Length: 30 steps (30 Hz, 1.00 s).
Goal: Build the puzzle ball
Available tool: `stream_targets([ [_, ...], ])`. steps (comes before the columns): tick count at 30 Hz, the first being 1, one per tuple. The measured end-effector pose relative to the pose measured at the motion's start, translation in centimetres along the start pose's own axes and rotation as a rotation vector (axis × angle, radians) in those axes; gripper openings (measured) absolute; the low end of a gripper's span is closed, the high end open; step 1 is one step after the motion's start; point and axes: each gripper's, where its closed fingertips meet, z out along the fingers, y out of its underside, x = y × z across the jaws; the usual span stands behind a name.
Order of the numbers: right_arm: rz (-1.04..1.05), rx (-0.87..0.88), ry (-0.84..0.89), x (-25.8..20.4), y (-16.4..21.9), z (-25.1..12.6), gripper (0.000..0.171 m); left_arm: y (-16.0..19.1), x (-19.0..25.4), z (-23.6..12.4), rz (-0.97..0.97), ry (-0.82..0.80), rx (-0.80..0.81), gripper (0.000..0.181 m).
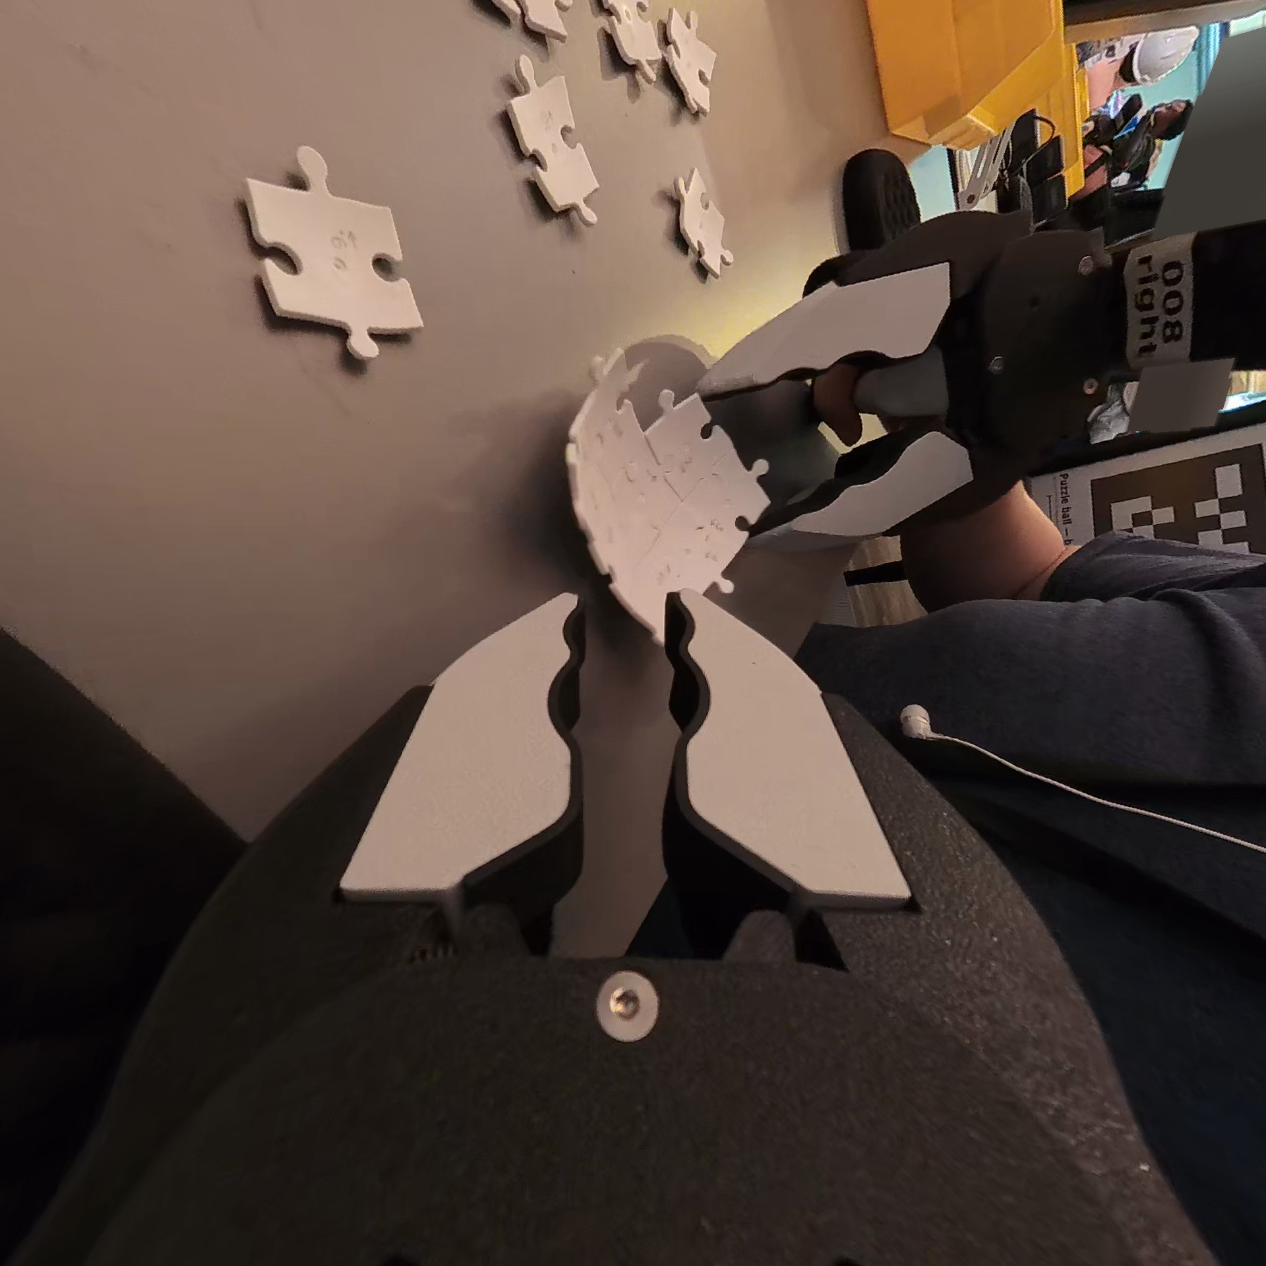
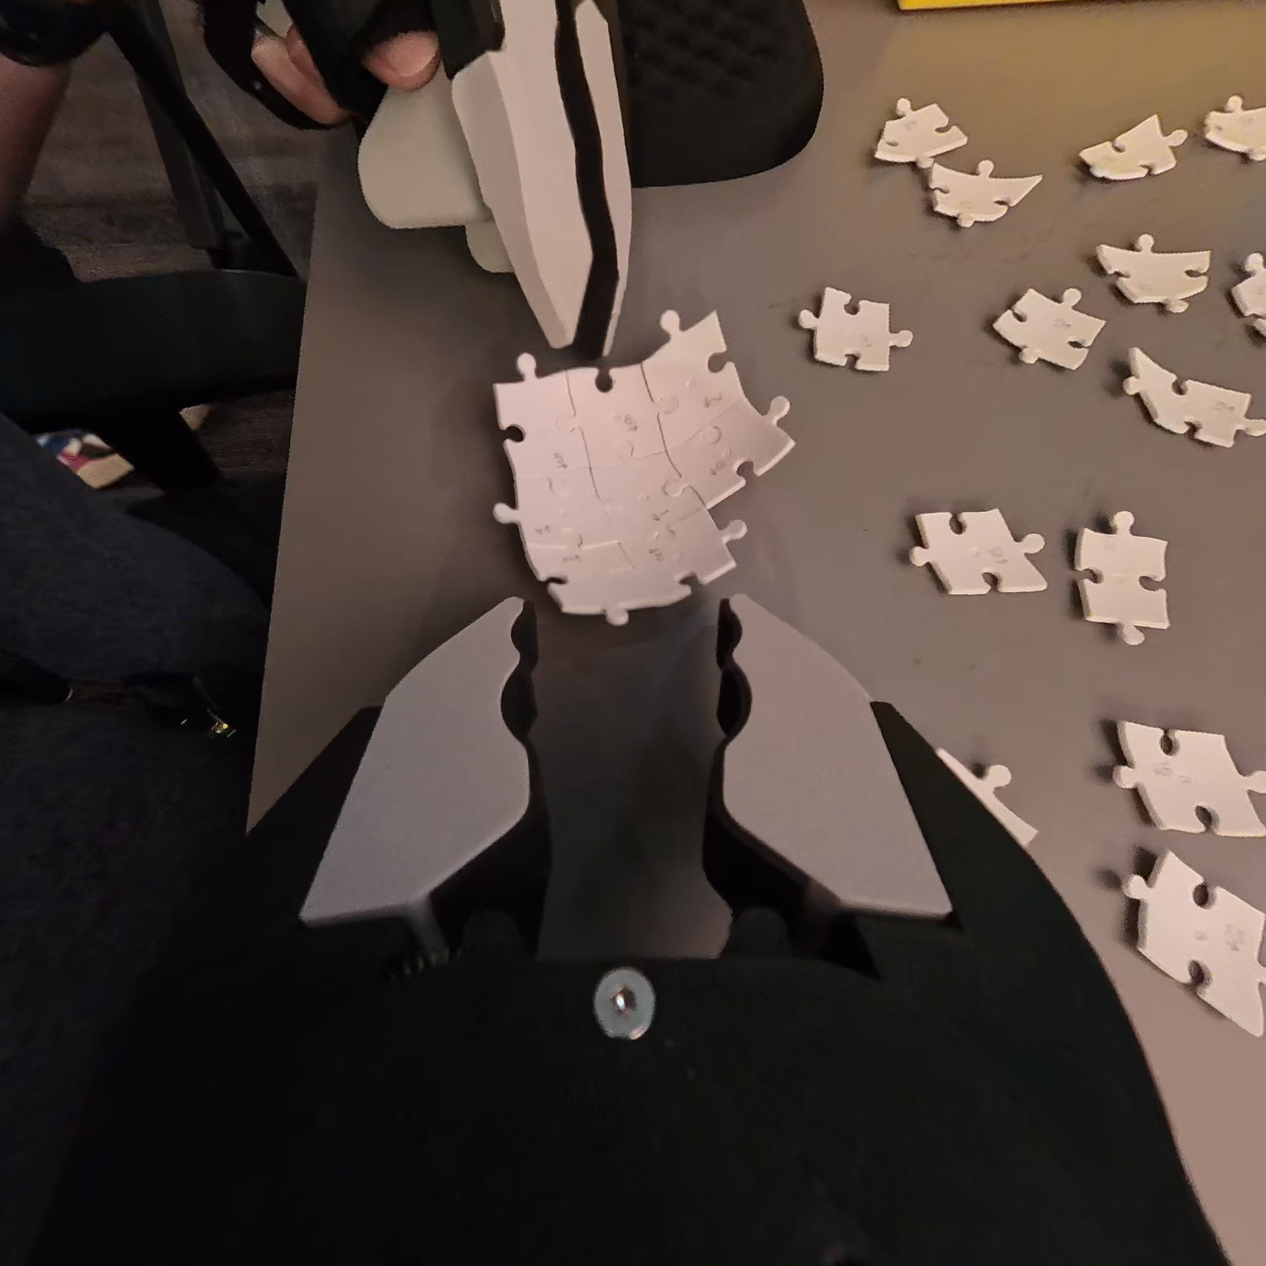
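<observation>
- Left gripper [image 1: 625,603] was closest in its own view, white fingers a bit apart, with the bottom edge of the puzzle ball shell [image 1: 664,493] poking in between the tips. Honestly couldn't tell if it was actually pinching it.
- Right gripper [image 2: 623,606] was spread wide, its tips either side of the shell's near edge, not clamped on anything.
- The shell itself was a curved white patch of joined pieces, sat between the two grippers near the edge of the grey table [image 1: 205,479]. Faint embossed marks on the pieces, too blurry to read.
- A white band [image 1: 1158,301] with black print wrapped the right gripper's body.
- Beyond that was a card [image 1: 1178,493] with a black-and-white checker marker and a line of small print.
- Loose pieces [image 2: 976,551] were scattered flat across the table further out.
- A yellow bin [image 1: 973,61] sat at the far end.
</observation>
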Motion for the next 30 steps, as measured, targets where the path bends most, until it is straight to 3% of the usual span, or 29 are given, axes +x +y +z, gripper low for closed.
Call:
stream_targets([
  [23, 0.017, -0.009, -0.033, 0.4, -0.1, 0.3, 0.049, -0.5, 0.0, 0.9, -0.007, -0.015, -0.028, 0.019],
  [30, 0.105, 0.107, -0.085, 0.5, -1.1, -2.4, 0.051, -2.8, 1.3, -2.5, 0.027, -0.015, 0.103, 0.019],
])
